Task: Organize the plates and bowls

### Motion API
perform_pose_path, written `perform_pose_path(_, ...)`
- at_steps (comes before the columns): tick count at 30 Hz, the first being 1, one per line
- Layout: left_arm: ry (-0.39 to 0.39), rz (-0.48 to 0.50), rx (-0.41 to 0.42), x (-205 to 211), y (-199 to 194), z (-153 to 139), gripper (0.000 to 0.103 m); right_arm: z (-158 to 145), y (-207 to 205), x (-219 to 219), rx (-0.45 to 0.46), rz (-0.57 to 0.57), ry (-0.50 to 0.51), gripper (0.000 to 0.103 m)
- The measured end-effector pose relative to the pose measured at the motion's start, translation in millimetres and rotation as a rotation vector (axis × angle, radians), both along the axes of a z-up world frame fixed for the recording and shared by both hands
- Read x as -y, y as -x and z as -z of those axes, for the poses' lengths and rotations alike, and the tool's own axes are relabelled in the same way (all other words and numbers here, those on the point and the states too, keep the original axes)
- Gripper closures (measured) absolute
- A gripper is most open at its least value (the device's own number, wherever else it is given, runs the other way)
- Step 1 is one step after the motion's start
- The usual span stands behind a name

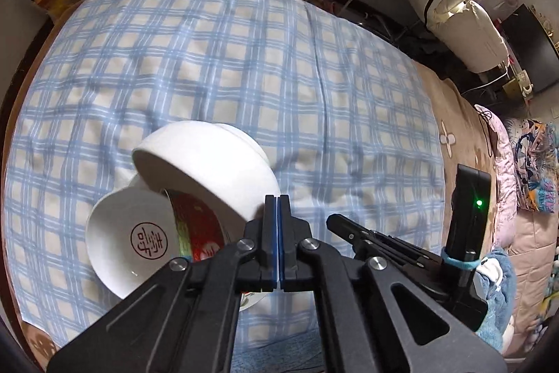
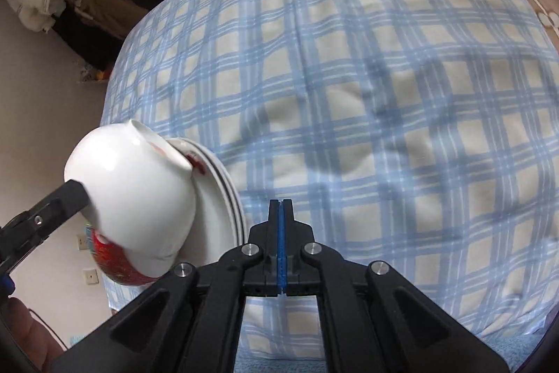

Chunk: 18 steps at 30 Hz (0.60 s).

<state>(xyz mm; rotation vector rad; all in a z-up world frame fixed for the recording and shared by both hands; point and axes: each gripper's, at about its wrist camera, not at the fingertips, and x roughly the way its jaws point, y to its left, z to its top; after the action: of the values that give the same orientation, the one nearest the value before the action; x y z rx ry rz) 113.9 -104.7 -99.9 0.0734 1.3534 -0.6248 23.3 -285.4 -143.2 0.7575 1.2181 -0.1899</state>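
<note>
With both the left gripper (image 1: 278, 198) and right gripper (image 2: 281, 201) closed and empty, stacking is judged incomplete: the tipped white bowl (image 1: 209, 170) must be regripped and righted.

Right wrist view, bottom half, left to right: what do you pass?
Left gripper → white bowl → plates → right gripper, shut and empty → checked cloth.
</note>
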Motion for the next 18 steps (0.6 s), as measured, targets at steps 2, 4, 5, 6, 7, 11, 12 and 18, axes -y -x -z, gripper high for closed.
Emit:
perform_pose_path(2, -0.029, 0.019, 0.039, 11, 10, 5, 0.101, -8, 1, 0, 0.020, -0.020, 0.028, 0.102)
perform_pose_path(4, -0.064, 0.024, 0.074, 19, 21, 9, 0.099, -17, 4, 2, 0.048, -0.036, 0.042, 0.102)
perform_pose_path(5, -0.076, 0.020, 0.085, 24, 20, 9, 0.099, -21, 6, 2, 0.060, -0.040, 0.047, 0.102)
perform_pose_path(6, -0.088, 0.012, 0.105, 23, 23, 10, 0.098, -26, 8, 2, 0.073, -0.048, 0.046, 0.101)
perform_pose_path(7, -0.104, 0.002, 0.123, 24, 26, 10, 0.097, -30, 9, 2, 0.083, -0.065, 0.049, 0.101)
perform_pose_path(11, -0.134, -0.016, 0.149, 25, 32, 11, 0.095, -41, 17, -6, 0.111, -0.090, 0.084, 0.101)
perform_pose_path(12, -0.150, -0.018, 0.166, 25, 36, 14, 0.095, -43, 18, -6, 0.116, -0.093, 0.079, 0.101)
perform_pose_path(18, -0.196, -0.052, 0.268, -5, 41, -35, 0.091, -59, 15, -45, 0.178, -0.149, 0.129, 0.087)
